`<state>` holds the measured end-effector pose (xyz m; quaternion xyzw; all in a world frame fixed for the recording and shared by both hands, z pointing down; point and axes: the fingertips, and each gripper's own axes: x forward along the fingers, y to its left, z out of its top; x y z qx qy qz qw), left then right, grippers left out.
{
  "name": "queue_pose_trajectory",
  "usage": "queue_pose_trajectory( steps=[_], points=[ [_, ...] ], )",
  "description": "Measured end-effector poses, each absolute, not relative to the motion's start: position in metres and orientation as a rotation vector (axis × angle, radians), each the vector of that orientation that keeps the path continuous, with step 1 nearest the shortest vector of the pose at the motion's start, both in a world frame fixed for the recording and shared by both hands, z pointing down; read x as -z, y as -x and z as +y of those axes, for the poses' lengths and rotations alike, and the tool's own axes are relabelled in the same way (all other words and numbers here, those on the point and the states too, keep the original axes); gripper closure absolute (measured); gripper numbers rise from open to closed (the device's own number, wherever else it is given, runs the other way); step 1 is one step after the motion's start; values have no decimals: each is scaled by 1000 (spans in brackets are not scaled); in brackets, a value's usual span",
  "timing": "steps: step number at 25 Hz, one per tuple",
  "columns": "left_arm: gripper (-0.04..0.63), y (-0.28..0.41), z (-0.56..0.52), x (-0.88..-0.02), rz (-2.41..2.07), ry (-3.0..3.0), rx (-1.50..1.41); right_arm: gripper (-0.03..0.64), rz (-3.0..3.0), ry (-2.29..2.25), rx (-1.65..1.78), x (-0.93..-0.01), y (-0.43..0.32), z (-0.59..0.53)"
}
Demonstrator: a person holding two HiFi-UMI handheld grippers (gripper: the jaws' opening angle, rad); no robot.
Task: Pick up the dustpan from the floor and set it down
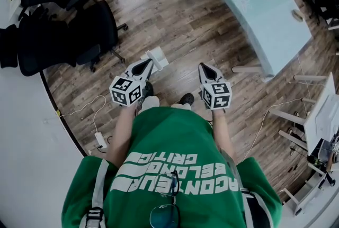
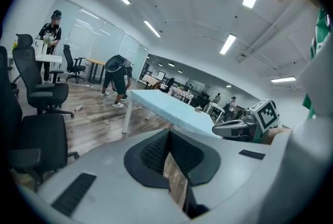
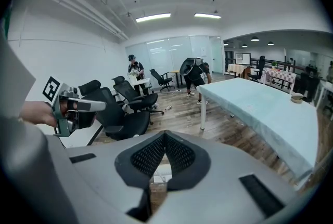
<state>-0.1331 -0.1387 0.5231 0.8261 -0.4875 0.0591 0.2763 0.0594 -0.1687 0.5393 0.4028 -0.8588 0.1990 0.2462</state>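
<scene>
Just beyond the left tool (image 1: 146,64), the white dustpan (image 1: 158,57) is lying on the floor (image 1: 175,26), farther from the right tool (image 1: 205,68), while both are hovering closed and empty.

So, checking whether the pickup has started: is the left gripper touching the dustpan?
Apart. The left gripper view shows the left gripper shut on nothing, held up in the air; the dustpan lies on the floor.
</scene>
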Motion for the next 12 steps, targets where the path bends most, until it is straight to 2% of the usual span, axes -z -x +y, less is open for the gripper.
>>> queue_pose_trajectory(
  steps=[12],
  points=[
    [603,136,-133,-525,-1315,-2209,-152,609,-2349,-1061,-547,-543,-54,-162]
  ],
)
